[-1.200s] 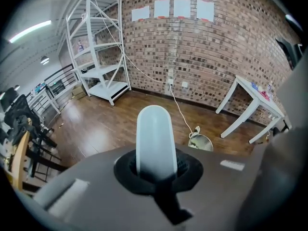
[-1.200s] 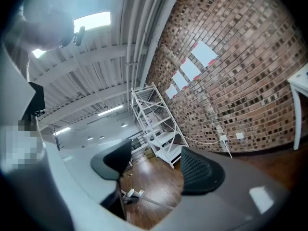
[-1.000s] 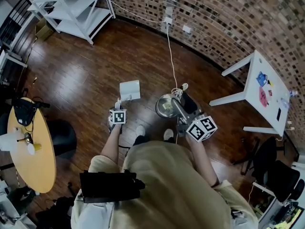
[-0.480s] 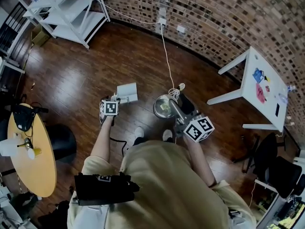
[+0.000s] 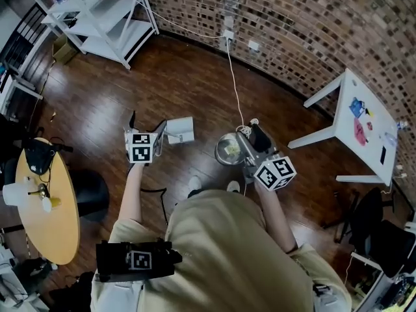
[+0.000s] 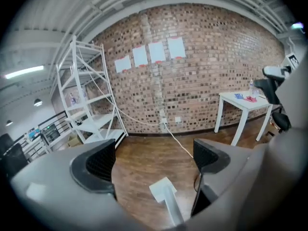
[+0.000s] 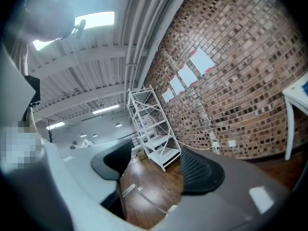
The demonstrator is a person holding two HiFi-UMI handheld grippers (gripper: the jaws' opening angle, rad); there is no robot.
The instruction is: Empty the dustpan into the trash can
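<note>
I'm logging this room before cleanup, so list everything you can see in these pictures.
dustpan: one, white, on the floor ahead of the person
trash can: one, silver, on the floor right of the dustpan
cable: one, white, from the wall socket toward the trash can
shelving unit: one, white, far left by the brick wall
white table: one, at the right, small things on top
round table: one, yellow wood, left edge
left gripper: one, grey, jaws just been opening, nothing between the pads
right gripper: one, grey, jaws apart, empty
</note>
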